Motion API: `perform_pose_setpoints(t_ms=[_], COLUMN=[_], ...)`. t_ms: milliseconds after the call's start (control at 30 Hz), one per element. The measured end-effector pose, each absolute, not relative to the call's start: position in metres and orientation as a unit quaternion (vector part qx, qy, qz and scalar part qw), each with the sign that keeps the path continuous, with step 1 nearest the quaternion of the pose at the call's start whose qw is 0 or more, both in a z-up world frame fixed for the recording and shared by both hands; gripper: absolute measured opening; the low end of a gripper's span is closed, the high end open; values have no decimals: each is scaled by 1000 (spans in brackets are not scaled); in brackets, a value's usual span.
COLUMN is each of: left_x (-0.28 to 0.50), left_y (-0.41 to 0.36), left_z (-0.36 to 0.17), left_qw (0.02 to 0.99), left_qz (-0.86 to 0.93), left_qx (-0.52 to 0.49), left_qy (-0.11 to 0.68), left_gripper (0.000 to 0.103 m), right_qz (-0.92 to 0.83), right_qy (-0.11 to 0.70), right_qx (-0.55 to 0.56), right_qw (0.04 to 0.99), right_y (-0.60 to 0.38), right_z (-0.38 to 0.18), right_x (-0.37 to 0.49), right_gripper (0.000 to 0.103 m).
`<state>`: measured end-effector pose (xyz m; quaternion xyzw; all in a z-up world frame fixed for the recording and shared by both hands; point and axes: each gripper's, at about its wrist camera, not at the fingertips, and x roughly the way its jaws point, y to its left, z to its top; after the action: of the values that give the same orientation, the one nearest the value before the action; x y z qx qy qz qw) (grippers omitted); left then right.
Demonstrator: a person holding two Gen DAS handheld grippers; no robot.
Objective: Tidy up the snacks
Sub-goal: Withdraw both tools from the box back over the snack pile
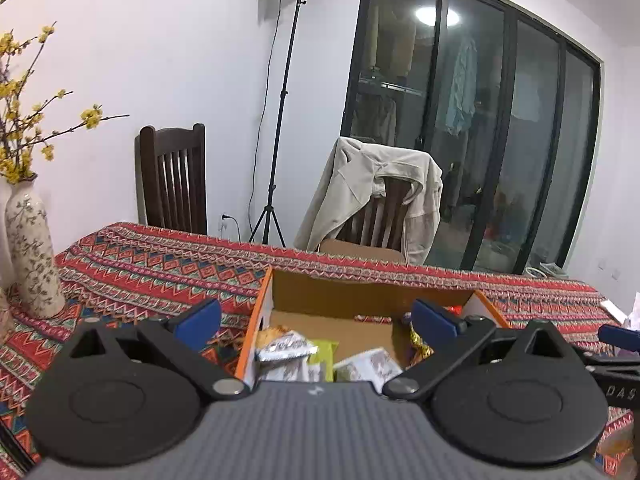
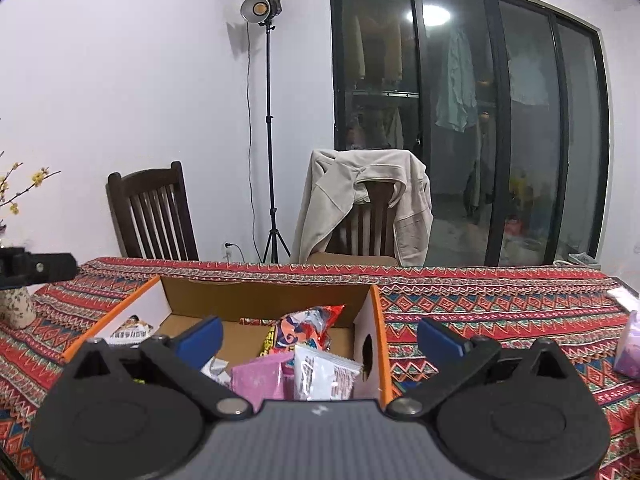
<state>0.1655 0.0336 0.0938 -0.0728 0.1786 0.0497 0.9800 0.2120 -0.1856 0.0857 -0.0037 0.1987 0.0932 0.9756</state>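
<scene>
Cardboard box (image 2: 264, 300) noted on patterned tablecloth (image 2: 500, 304), snack packets (image 2: 320, 372) piled inside. Both grippers held empty, fingers spread wide. Right gripper (image 2: 318, 338) positioned directly over packets, judged nearer; left gripper (image 1: 316, 320) aimed at box's left half.

Left claw (image 1: 316, 318) jaws spread wide and empty, right claw (image 2: 320, 336) likewise agape, both level, side by side
</scene>
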Motion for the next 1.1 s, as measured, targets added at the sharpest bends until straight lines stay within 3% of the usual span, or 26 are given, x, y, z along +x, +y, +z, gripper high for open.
perform_pose_setpoints(t_ms=[1100], left_x=[43], left_y=[68], left_z=[22], left_qw=[962], left_qz=[73], left_qx=[-69], left_qy=[255], left_gripper=[103], right_qz=[125], right_qy=[321], right_qx=[-31], right_qw=[938], right_y=[-184], right_z=[13], right_x=[100], right_gripper=[103])
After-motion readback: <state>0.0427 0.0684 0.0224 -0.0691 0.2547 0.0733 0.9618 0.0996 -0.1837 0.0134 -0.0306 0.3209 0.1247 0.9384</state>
